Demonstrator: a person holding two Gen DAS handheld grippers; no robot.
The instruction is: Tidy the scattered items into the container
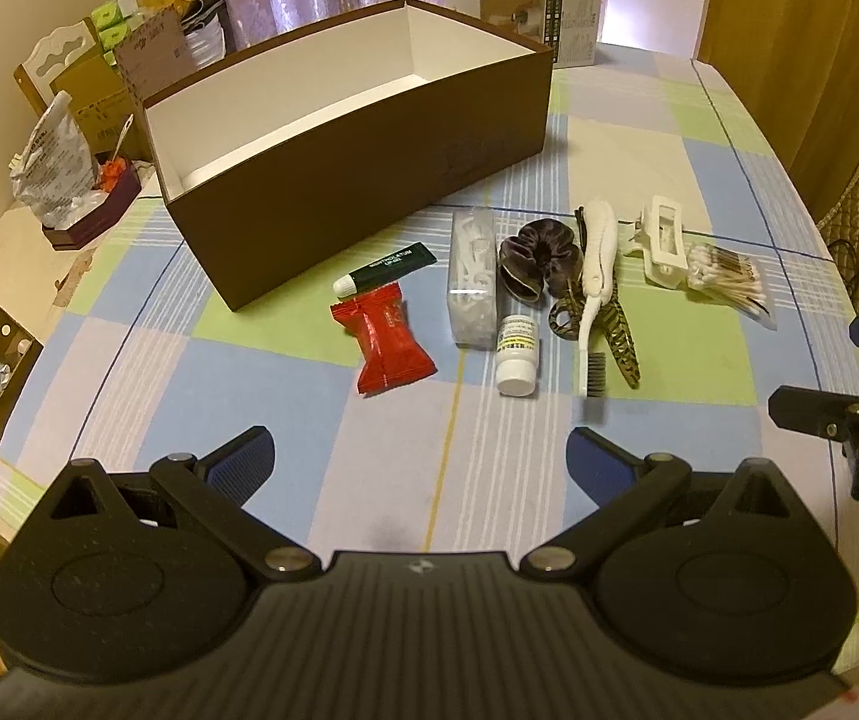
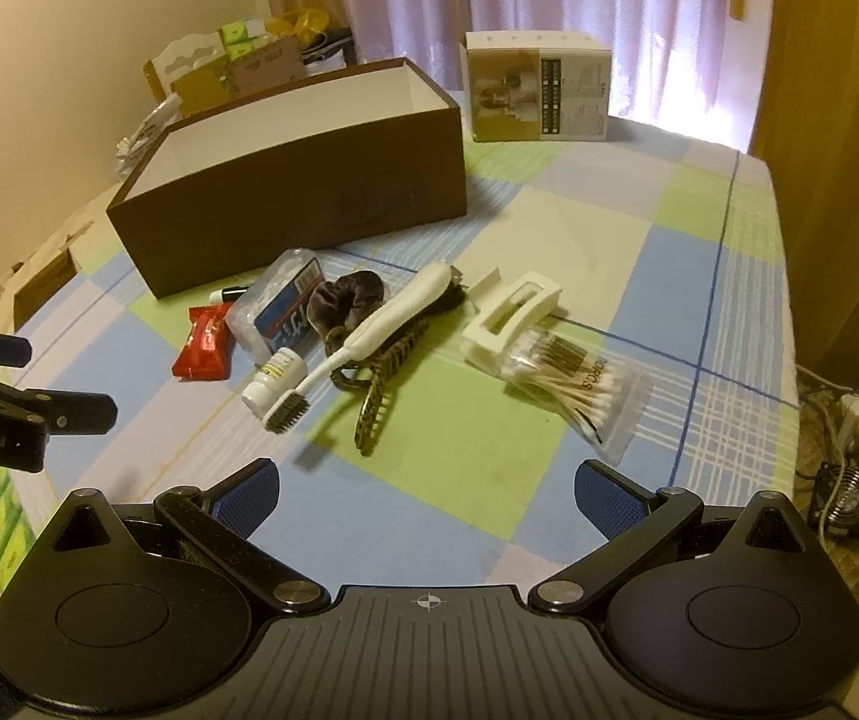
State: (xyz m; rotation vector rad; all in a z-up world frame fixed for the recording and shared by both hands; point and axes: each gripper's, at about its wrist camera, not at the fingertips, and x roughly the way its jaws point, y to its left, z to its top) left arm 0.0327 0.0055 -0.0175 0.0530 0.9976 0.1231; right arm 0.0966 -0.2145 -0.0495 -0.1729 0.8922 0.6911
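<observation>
The left gripper (image 1: 420,459) hangs above the checked tablecloth (image 1: 705,336) with its jaws spread wide and nothing between them. Ahead of it and to its left stands the brown box (image 1: 369,180), open at the top, its white inside bare as far as the views show. Straight ahead, nearer than the box, lie a green tube (image 1: 384,267) and a red packet (image 1: 387,342), almost touching. Just right of these come a clear plastic case (image 1: 472,279), a small white bottle (image 1: 518,354) and a dark scrunchie (image 1: 534,258).

The right gripper (image 2: 426,495) is likewise spread and empty. Ahead of it and slightly left, a white toothbrush (image 2: 369,336) lies across a leopard-print hair clip (image 2: 384,393). Ahead to its right, a white claw clip (image 2: 510,318) touches a bag of cotton swabs (image 2: 579,387).
</observation>
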